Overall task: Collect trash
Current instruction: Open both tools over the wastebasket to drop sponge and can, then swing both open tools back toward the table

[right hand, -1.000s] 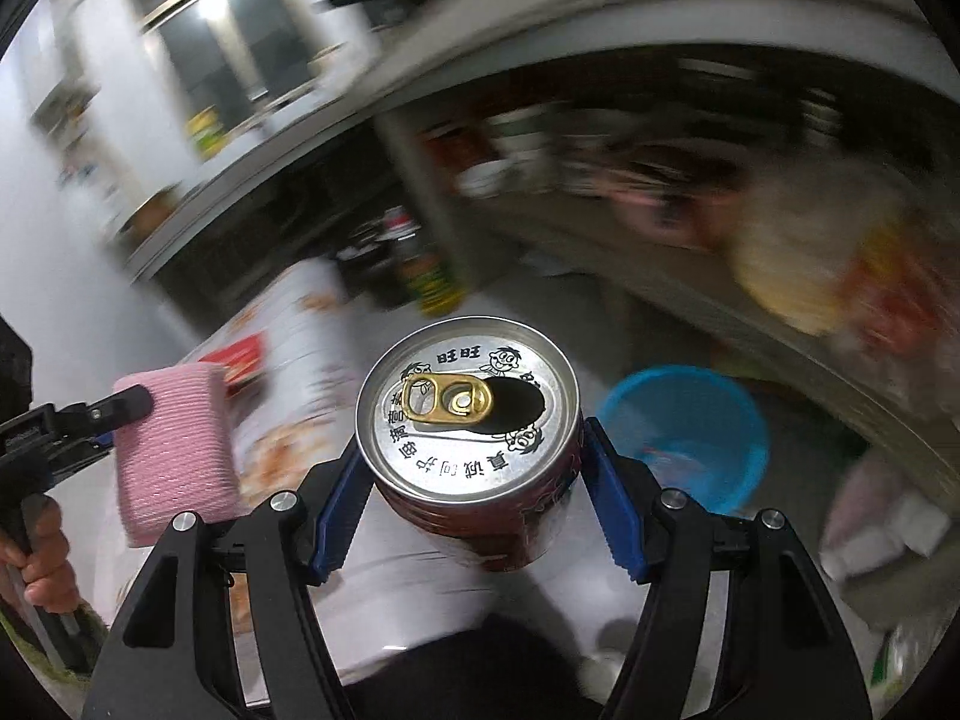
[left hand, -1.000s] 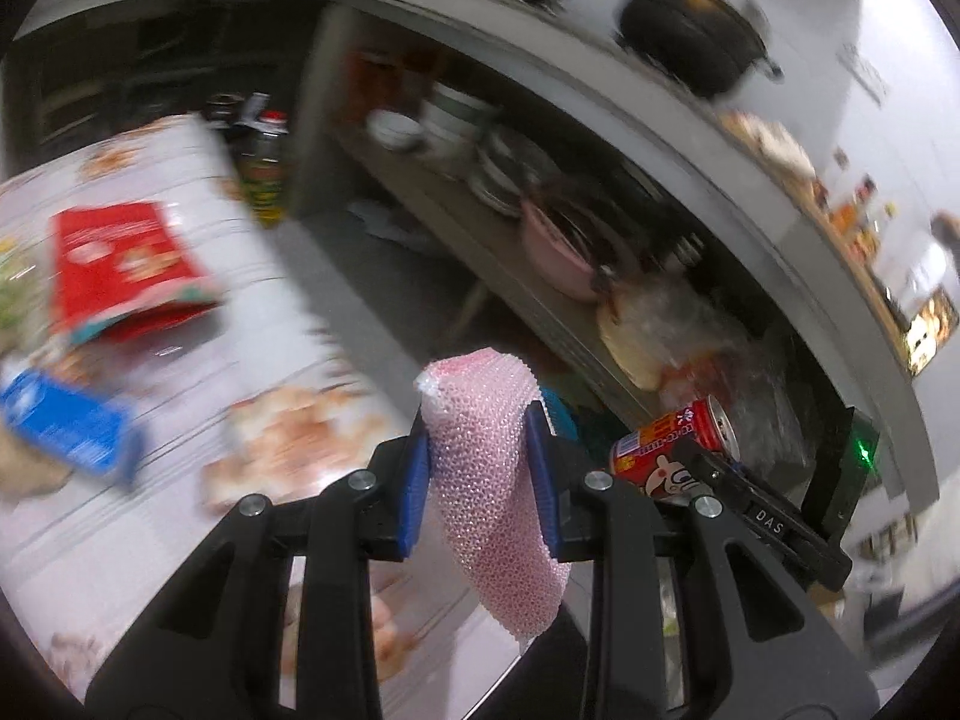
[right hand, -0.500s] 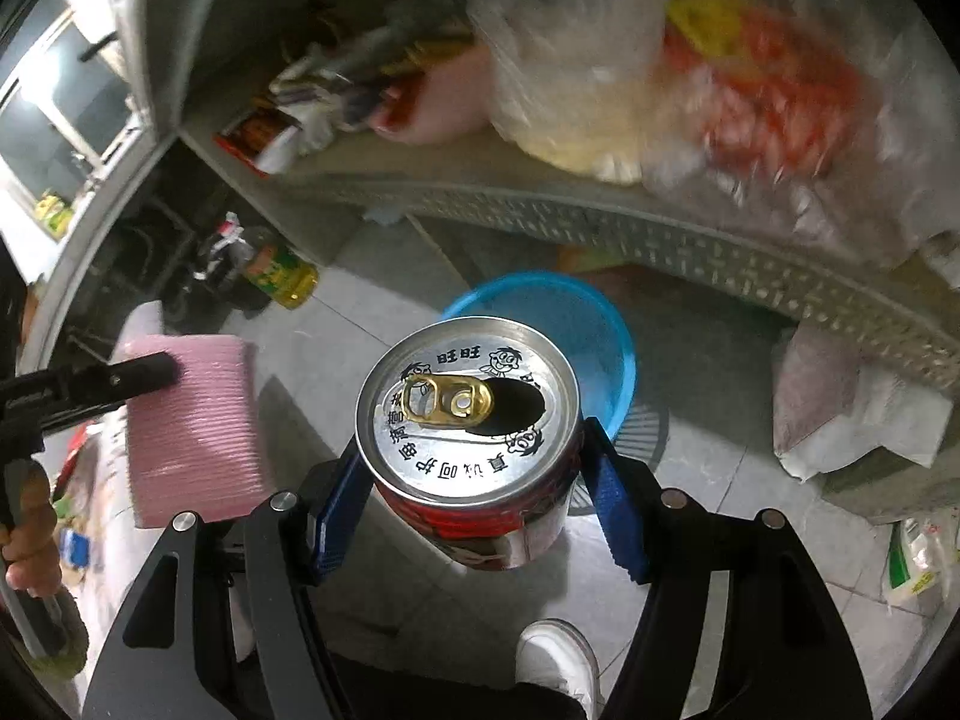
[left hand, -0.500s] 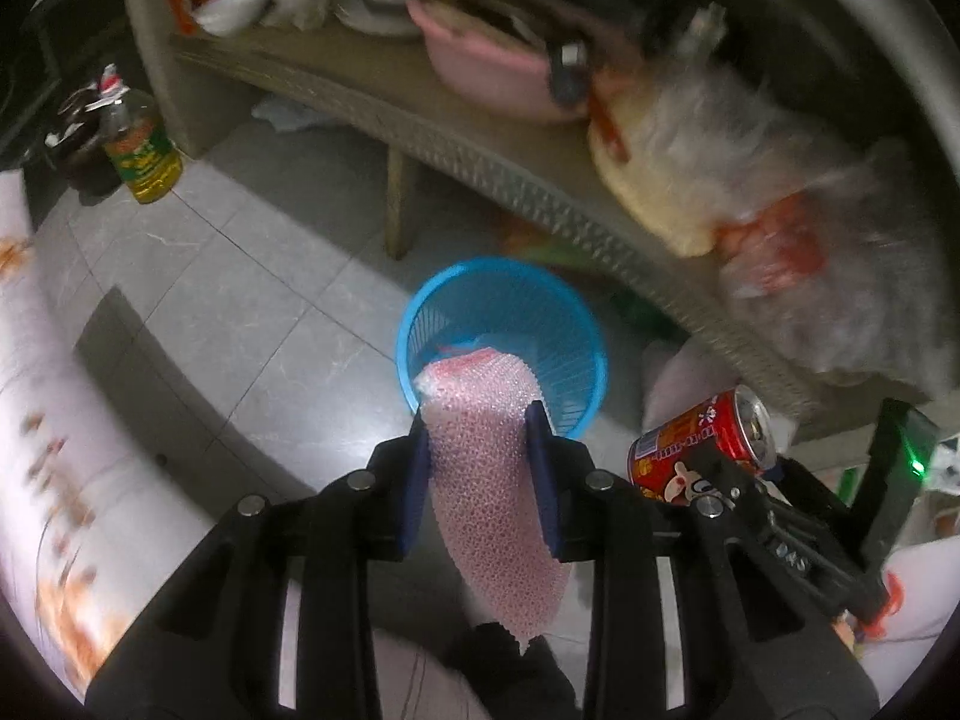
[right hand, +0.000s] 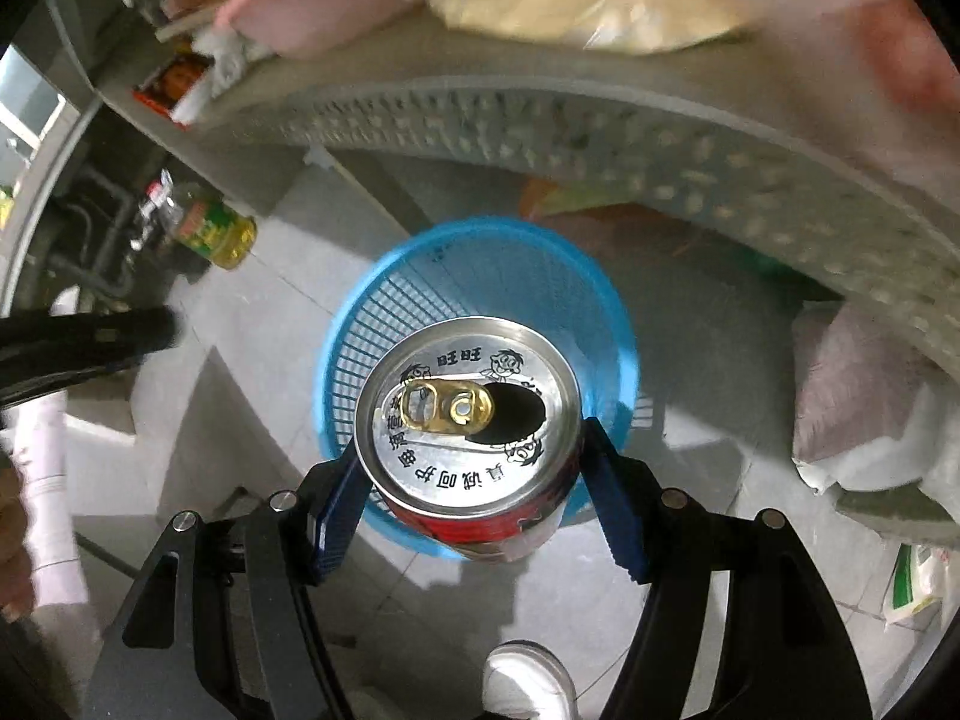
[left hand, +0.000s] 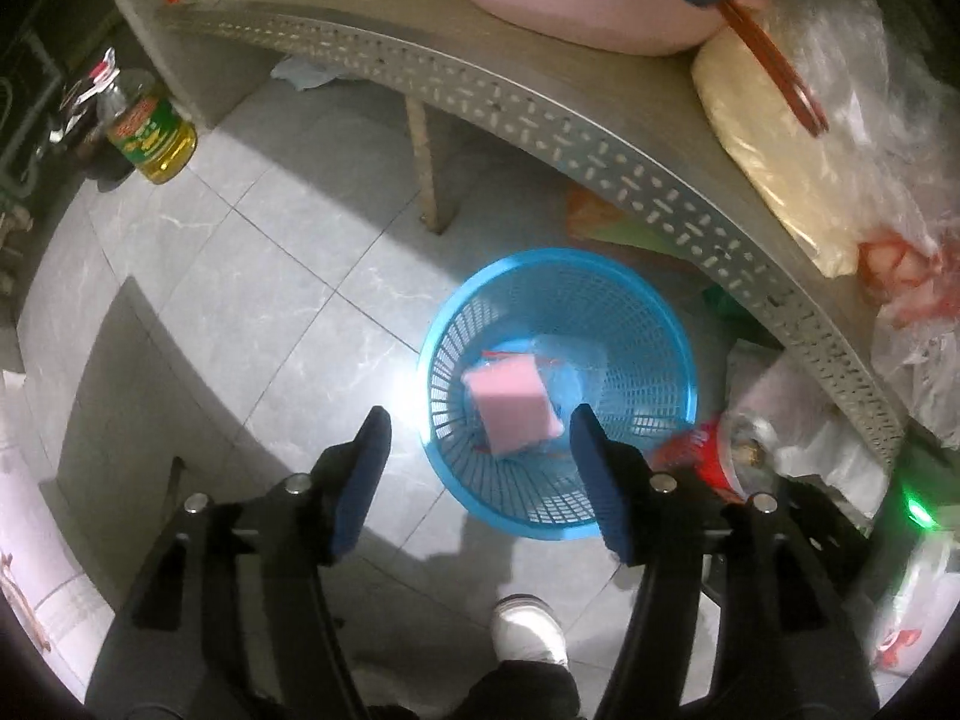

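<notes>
Left tongs (left hand: 480, 468) opening, nothing btwn them; sponge (left hand: 513, 405) in bin (left hand: 684, 360). Right tongs (right hand: 474, 492) clamped on can (right hand: 468, 414) sides, prob light, thin-walled, easy to dent.

Grey tiled floor (left hand: 252, 276), perforated shelf (left hand: 540, 114)

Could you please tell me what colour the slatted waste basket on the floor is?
Bright blue basket; clearest in the left wrist view.

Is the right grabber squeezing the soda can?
Touching. The right wrist view shows the right gripper with both blue pads pressed against the can, held above the blue basket.
</notes>
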`<action>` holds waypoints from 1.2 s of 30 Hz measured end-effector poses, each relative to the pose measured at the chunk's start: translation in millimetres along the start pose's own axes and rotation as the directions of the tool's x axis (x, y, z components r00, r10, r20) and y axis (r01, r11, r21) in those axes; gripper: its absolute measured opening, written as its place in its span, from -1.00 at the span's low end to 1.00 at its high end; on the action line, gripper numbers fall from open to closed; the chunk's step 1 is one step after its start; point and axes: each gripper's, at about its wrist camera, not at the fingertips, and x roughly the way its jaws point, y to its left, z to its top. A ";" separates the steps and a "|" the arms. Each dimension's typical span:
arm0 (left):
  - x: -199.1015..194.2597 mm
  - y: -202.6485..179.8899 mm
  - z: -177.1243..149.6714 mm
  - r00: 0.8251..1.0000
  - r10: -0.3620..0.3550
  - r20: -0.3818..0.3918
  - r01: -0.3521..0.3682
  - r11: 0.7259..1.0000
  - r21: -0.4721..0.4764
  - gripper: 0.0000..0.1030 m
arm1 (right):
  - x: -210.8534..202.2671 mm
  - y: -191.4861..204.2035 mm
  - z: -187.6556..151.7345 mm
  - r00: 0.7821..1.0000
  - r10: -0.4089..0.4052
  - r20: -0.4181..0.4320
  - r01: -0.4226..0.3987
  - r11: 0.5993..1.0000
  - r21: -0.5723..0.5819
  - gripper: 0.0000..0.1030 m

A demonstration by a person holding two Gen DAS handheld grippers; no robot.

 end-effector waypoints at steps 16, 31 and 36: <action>-149.4 56.1 -64.8 0.976 -0.060 0.210 0.057 0.998 0.021 0.31 | 23.3 10.4 5.0 0.998 -0.056 -0.009 0.056 0.997 -0.053 0.37; -261.5 115.7 -214.5 0.889 -0.068 0.453 0.120 0.989 -0.087 0.40 | -161.5 54.0 -101.4 0.975 -0.082 0.205 0.120 0.976 -0.181 0.69; -282.9 138.5 -261.7 0.867 0.014 0.498 0.065 0.988 -0.141 0.45 | -202.6 88.4 -130.3 0.955 -0.107 0.278 0.186 0.942 -0.278 0.85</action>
